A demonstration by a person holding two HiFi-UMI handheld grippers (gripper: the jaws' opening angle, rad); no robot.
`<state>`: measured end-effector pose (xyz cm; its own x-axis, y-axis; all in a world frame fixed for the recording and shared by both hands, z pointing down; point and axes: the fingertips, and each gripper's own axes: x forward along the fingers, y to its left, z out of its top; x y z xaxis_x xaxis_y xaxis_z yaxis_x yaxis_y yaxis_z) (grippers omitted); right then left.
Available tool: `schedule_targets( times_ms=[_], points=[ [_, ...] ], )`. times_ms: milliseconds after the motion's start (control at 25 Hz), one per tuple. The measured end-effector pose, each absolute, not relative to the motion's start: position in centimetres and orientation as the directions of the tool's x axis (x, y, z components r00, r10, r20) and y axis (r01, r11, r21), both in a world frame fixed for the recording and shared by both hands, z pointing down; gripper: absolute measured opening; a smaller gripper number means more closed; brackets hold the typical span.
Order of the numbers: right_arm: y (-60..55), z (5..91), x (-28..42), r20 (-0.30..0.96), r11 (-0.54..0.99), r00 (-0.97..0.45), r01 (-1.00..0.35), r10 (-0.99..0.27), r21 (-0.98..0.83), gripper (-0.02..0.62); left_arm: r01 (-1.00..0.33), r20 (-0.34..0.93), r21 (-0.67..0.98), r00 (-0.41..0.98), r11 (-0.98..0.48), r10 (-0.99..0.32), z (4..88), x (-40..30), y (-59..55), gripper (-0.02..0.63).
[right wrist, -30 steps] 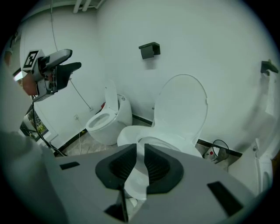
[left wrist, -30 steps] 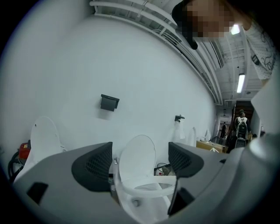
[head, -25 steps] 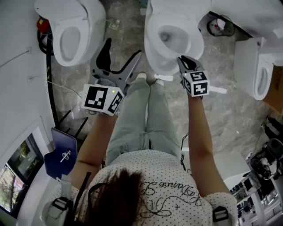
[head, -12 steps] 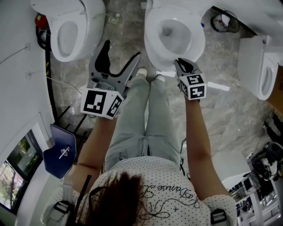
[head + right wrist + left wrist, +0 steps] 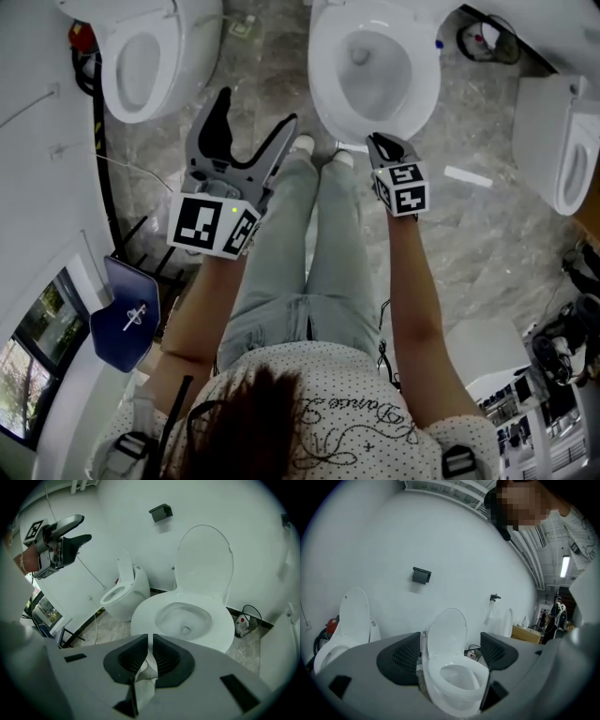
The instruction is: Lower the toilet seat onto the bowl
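The middle toilet (image 5: 330, 89) stands just ahead of the person's shoes. Its white seat ring (image 5: 220, 625) lies flat on the bowl and its lid (image 5: 204, 559) stands upright against the wall. My right gripper (image 5: 382, 141) hangs just in front of the bowl's front rim, pointing steeply down. In the right gripper view, my right gripper (image 5: 151, 637) is shut on a crumpled white tissue (image 5: 146, 681). My left gripper (image 5: 255, 117) is held open to the left of the bowl with nothing between its fingers. In the left gripper view, the seat (image 5: 440, 686) and raised lid (image 5: 447, 634) show between its open jaws.
A second toilet (image 5: 141, 56) stands at the left and a third (image 5: 562, 150) at the right. A blue stool (image 5: 127, 319) sits by the left wall. A black holder (image 5: 161, 512) hangs on the wall. The person's legs (image 5: 300, 244) fill the space between my grippers.
Both grippers have sunk a little. The right gripper has drawn back off the bowl's front rim, still shut on the tissue. The left stays open.
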<state>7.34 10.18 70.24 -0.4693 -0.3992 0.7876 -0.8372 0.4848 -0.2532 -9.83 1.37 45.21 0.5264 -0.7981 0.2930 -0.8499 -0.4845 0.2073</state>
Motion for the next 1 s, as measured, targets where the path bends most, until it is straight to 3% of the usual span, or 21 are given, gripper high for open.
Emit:
schedule_targets(
  times_ms=[1000],
  points=[
    [14.1, 85.4, 5.8, 0.892, 0.525, -0.421, -0.803, -0.166, -0.281, 0.012, -0.866, 0.367, 0.208, 0.5, -0.454, -0.785, 51.8, -11.5, 1.4, 0.388]
  ],
)
